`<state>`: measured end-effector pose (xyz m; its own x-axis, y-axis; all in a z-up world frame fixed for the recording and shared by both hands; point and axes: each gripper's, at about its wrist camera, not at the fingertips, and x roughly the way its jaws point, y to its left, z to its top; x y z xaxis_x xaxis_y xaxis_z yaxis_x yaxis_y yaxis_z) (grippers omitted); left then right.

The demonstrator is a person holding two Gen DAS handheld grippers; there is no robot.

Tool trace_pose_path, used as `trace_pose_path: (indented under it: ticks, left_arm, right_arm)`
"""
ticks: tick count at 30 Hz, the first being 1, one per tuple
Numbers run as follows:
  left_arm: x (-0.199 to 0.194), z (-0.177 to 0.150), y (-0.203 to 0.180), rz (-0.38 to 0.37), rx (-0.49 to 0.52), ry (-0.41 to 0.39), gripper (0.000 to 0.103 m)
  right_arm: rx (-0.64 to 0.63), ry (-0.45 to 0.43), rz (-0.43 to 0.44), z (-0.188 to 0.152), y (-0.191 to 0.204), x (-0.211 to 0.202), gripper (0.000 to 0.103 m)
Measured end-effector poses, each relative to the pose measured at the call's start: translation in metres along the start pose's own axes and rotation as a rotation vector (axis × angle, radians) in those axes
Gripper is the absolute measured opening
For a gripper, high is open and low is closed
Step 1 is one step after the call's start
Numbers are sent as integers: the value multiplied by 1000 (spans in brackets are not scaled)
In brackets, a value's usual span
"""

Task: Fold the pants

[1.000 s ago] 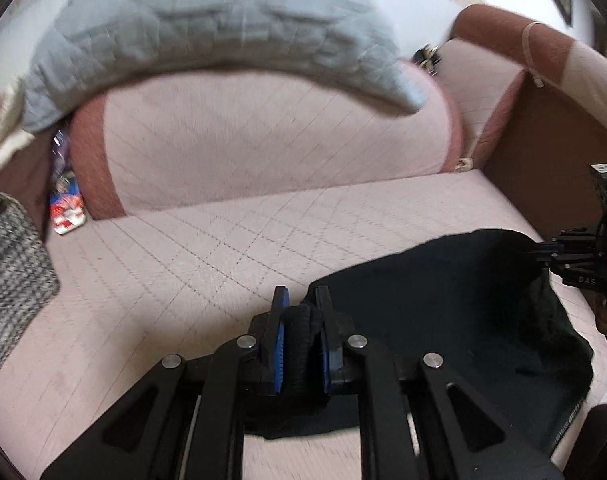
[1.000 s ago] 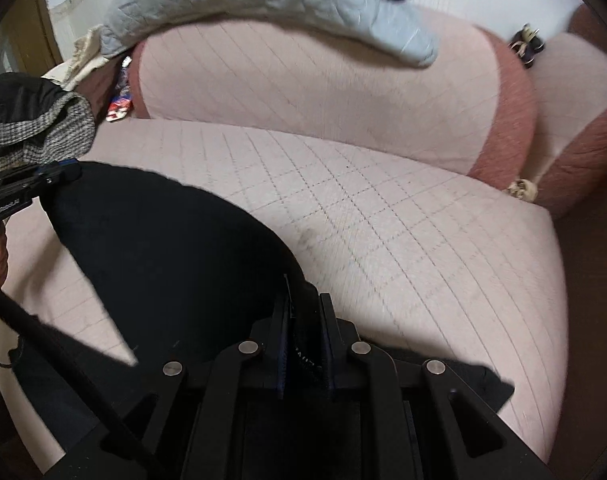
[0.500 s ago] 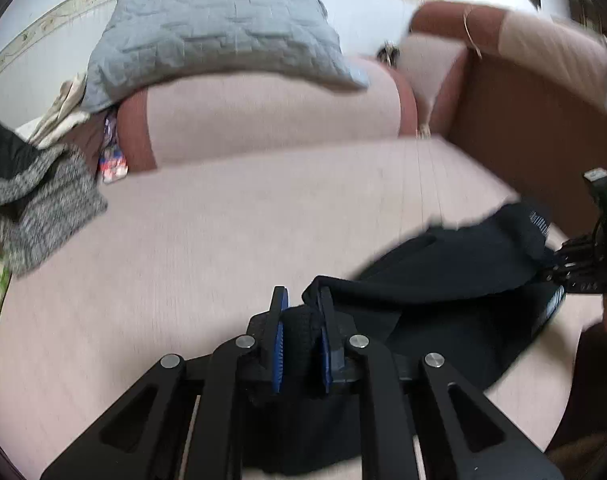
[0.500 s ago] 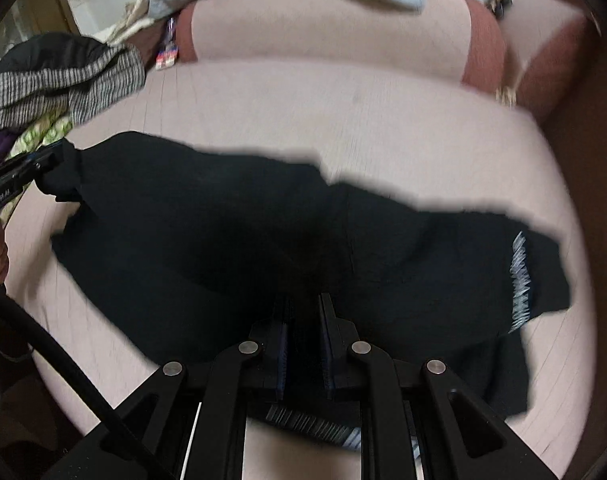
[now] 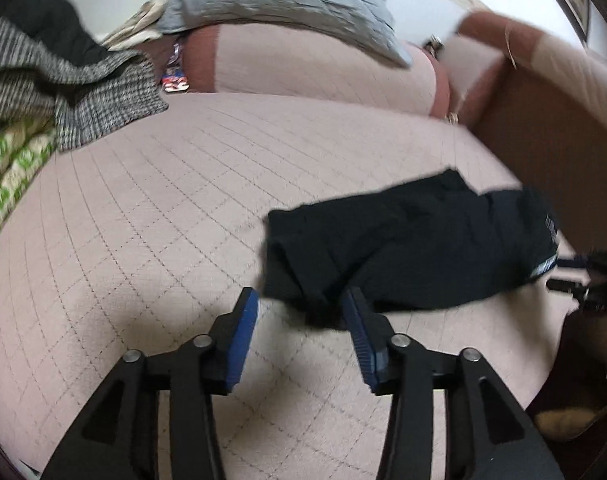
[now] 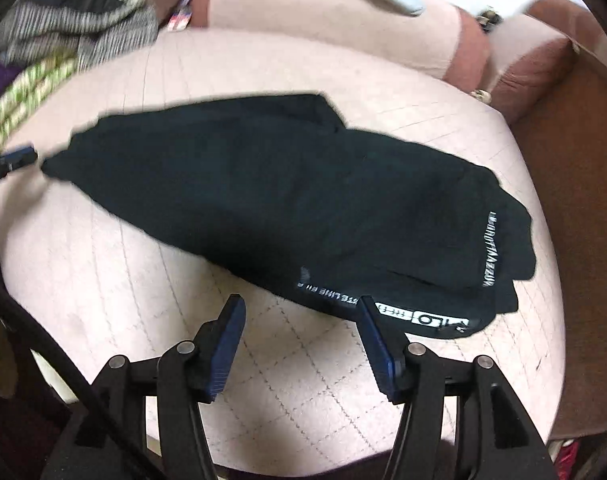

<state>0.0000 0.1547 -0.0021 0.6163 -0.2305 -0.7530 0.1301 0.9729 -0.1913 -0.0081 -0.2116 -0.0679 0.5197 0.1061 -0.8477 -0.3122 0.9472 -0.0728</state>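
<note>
Black pants (image 6: 287, 200) lie folded on the pink sofa seat (image 5: 151, 216) (white lettering on the right end). Left gripper (image 5: 301, 304) and right gripper (image 6: 299, 312), jaws just opened, hold nothing.

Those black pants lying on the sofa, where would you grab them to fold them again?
Probably at the two ends of the black pants: the near edge with white lettering for the right gripper, the narrow far corner for the left gripper. Both grippers have just opened, and the long flat bundle lies across the sofa.
</note>
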Motion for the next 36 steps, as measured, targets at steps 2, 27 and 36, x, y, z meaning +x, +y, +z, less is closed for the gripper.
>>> trace_pose_path:
  ticks: [2, 27, 36]
  left_arm:
    - [10, 10, 2, -24, -49, 29, 49]
    - [76, 70, 4, 212, -79, 93, 31]
    - [30, 58, 5, 217, -181, -1, 43]
  right_arm:
    - [75, -30, 39, 0, -10, -9, 62]
    - [511, -128, -21, -10, -140, -15, 62]
    - [736, -185, -111, 26, -265, -19, 63]
